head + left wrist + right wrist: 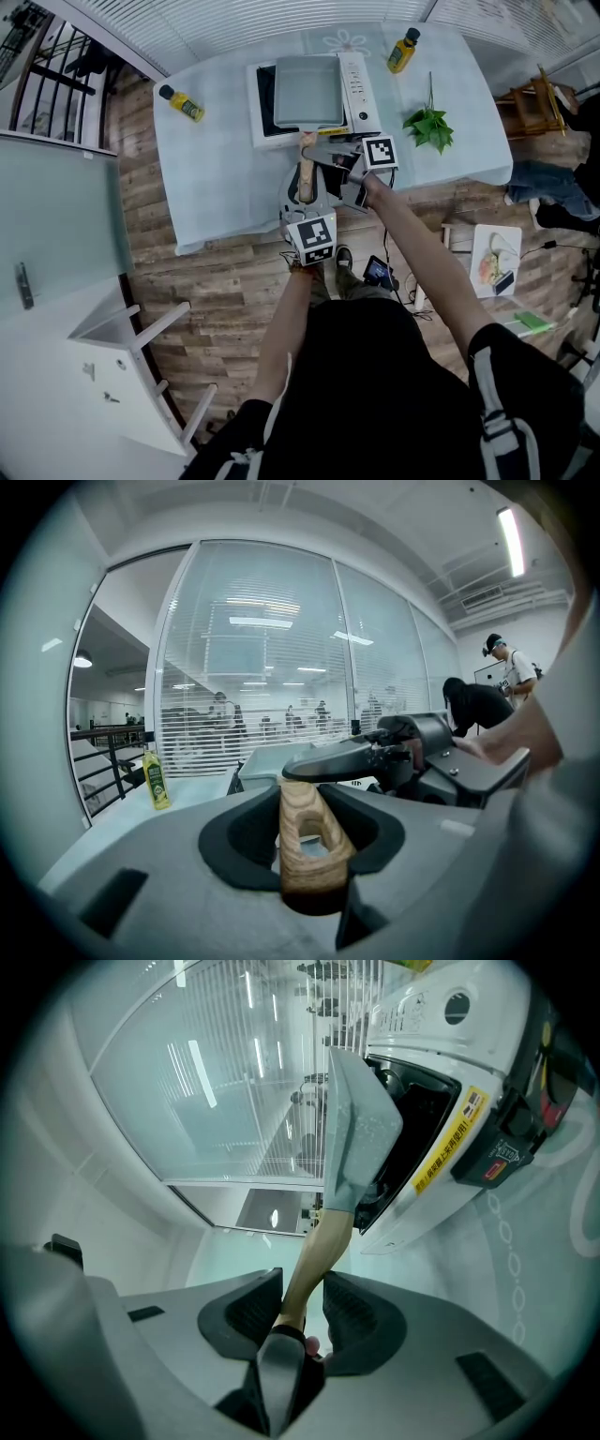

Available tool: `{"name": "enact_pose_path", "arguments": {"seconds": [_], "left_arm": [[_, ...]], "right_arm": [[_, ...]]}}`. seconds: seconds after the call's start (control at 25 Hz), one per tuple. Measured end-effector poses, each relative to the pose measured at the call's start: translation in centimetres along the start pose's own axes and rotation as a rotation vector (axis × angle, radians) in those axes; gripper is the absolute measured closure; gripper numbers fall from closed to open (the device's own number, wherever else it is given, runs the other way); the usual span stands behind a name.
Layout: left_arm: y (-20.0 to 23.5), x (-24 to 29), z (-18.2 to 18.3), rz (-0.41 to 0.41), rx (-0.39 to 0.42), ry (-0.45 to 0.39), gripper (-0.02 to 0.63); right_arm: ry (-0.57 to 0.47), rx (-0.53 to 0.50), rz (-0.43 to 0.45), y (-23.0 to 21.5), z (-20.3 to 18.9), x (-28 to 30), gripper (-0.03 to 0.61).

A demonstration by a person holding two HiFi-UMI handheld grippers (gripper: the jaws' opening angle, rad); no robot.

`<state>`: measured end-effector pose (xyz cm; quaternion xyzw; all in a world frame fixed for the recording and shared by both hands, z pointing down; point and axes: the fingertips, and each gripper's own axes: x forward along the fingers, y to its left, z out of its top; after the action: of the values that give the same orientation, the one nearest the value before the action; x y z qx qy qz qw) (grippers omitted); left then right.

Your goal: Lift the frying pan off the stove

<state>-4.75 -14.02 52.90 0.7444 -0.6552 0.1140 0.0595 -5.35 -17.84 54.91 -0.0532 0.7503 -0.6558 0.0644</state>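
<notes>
Left gripper: pinched on the outer end of the wooden handle, with the pads pressed to both its sides. Its marker cube is held out past the table's near edge.
Right gripper: rolled onto its side and clamped on the same handle just beyond the left one, nearer the pan. One jaw is laid over the wood and one under it.
Frying pan: square and grey, seated on the stove, with its handle pointed at the near edge.
Table: a wide stretch of bare cloth is left open at the near left.
Left side: a yellow bottle is laid close to the left edge, well apart from the stove.
Right side: a green sprig is found near the stove's right flank, not touching it.
Far side: a second bottle is set just beyond the stove's far right corner.
</notes>
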Motion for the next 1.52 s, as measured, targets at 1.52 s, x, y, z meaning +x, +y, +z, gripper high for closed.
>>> {"name": "enact_pose_path", "arguments": {"seconds": [1.52], "left_arm": [[1.4,-7.8,11.4,0.033,0.035,-0.202,0.476]], "right_arm": [[0.018,-0.126,0.104,13.8,-2.7,1.1,0.454]]}}
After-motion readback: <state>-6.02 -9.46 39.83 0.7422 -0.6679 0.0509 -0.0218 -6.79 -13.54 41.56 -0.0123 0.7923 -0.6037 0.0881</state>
